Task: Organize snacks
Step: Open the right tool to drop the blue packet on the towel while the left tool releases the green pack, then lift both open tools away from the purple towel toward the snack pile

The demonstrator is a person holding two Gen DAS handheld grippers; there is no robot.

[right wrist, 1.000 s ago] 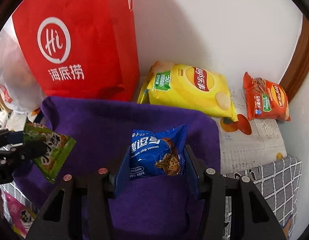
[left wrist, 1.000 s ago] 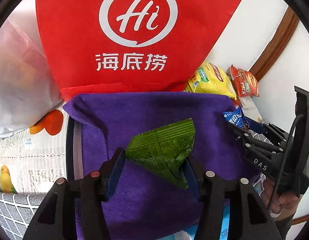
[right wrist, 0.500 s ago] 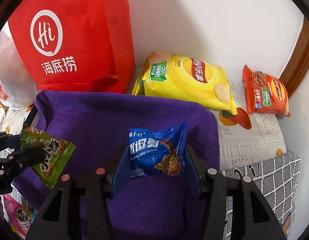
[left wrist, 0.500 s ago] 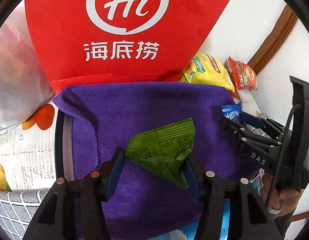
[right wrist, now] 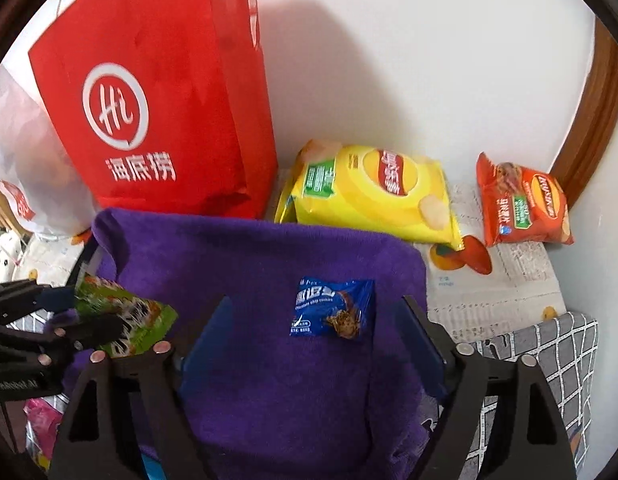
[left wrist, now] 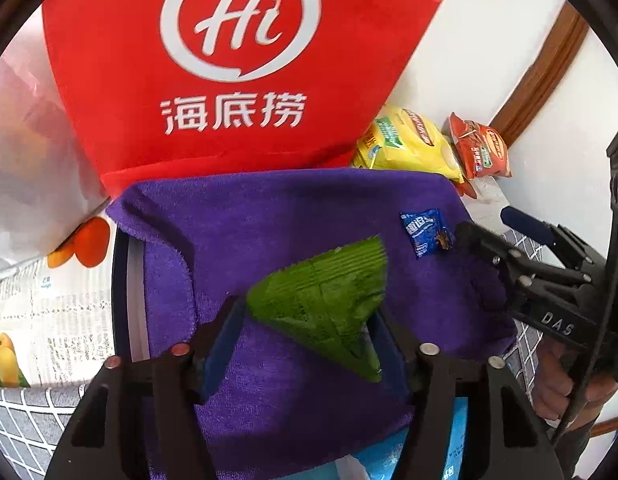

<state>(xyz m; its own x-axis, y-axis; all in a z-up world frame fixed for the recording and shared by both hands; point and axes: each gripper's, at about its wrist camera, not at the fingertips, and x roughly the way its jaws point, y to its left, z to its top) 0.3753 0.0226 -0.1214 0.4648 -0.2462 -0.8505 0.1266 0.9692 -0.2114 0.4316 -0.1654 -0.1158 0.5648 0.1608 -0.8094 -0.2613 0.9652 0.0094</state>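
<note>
Up close in the left wrist view, the left gripper (left wrist: 305, 336) had just been opening; the green snack packet (left wrist: 329, 304) sat between its blue pads, which looked parted from it, over the purple towel (left wrist: 293, 216). A red bag (left wrist: 229, 60) stood behind.

From the right wrist view, the right gripper (right wrist: 321, 340) stood wide, its jaws having just been opening, with the blue cookie packet (right wrist: 333, 307) lying free on the towel between them. Beyond lay a yellow chip bag (right wrist: 373, 196) and an orange chip bag (right wrist: 521, 204).
</note>
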